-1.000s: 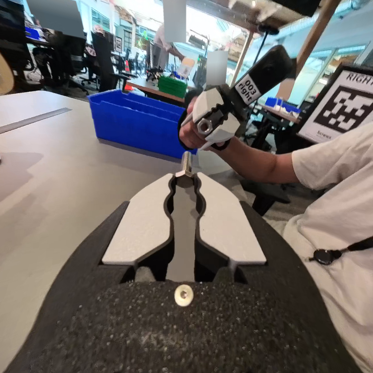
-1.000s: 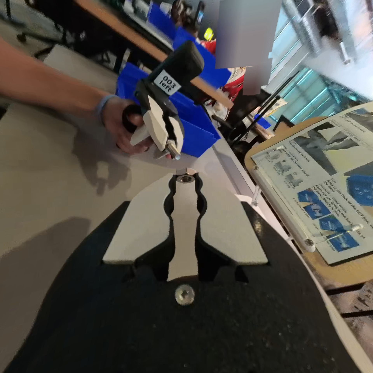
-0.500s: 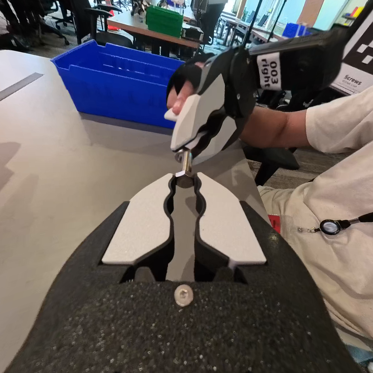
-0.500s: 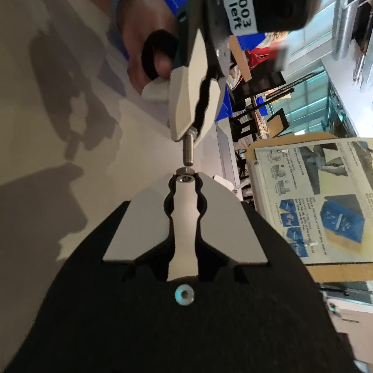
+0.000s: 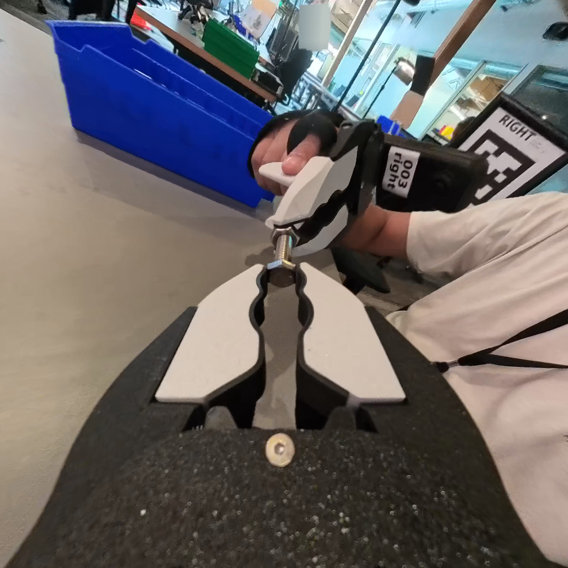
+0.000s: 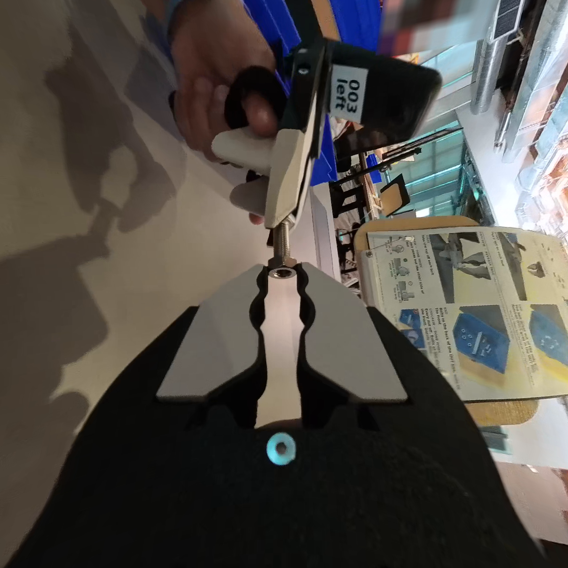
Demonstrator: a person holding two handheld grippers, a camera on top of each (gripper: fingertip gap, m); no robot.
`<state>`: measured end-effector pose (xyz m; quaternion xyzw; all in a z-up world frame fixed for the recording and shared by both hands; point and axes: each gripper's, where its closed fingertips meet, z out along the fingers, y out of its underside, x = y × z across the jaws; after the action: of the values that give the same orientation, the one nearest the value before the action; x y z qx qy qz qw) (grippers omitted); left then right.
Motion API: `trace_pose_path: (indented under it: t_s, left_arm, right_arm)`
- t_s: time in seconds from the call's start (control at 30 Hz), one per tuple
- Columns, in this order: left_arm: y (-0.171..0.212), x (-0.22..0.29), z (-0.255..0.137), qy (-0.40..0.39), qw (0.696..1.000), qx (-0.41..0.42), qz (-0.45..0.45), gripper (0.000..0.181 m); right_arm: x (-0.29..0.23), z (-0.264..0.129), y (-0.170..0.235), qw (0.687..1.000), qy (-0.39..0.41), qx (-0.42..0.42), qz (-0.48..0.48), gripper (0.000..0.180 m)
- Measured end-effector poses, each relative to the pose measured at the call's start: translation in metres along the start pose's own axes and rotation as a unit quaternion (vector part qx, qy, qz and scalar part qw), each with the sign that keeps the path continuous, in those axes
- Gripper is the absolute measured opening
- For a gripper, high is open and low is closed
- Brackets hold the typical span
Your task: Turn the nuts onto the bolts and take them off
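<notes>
Nut (image 6: 281,263) clamped in right gripper (image 6: 281,269), just seated on tip of bolt (image 5: 284,250) clamped by head in left gripper (image 5: 280,273); threading-on step, needs straight alignment + twist next.

My left gripper (image 5: 280,270) has pale grey fingers edged in black on a speckled black body, and the bolt (image 5: 283,250) and nut (image 5: 284,234) are shiny silver. The bin (image 5: 147,101) is bright blue on a plain light grey table (image 5: 92,246). My sleeve (image 5: 491,246) is off-white, and the marker board (image 5: 522,159) shows a black-and-white square pattern.
</notes>
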<state>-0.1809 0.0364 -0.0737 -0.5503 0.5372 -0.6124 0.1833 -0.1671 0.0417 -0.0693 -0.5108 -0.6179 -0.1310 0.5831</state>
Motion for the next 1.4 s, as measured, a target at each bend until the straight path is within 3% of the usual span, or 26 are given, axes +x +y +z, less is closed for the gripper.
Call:
trace_pose_path:
  t_s: [0.2,0.4,0.53,0.83,1.0,1.13,1.2,1.4]
  left_arm:
    - [0.002,-0.006,0.002,-0.080,0.992,-0.022,0.098,0.017]
    - [0.000,-0.005,0.002,-0.139,0.967,-0.028,0.213,0.017]
    - [-0.003,0.001,0.001,-0.152,0.949,-0.018,0.275,0.017]
    - [0.004,0.009,0.005,-0.173,0.901,-0.027,0.397,0.017]
    - [0.005,0.009,0.003,-0.203,0.872,-0.031,0.444,0.017]
    - [0.004,0.004,-0.001,-0.239,0.846,-0.029,0.476,0.017]
    - [0.003,0.003,-0.004,-0.248,0.841,-0.026,0.480,0.017]
    - [-0.002,0.002,-0.009,-0.250,0.854,0.001,0.455,0.017]
  right_arm:
    - [-0.006,0.003,0.006,0.984,-0.060,0.035,0.165,0.017]
    - [-0.011,0.004,0.005,0.922,-0.162,0.072,0.345,0.017]
    - [-0.013,0.002,0.000,0.856,-0.229,0.106,0.451,0.017]
    - [-0.018,-0.009,-0.012,0.649,-0.378,0.157,0.641,0.017]
    - [-0.017,-0.009,-0.015,0.485,-0.437,0.155,0.741,0.017]
    - [-0.014,-0.002,-0.013,0.385,-0.431,0.148,0.802,0.017]
    - [-0.012,0.000,-0.014,0.360,-0.423,0.144,0.819,0.017]
    - [-0.003,0.004,-0.017,0.342,-0.408,0.158,0.832,0.021]
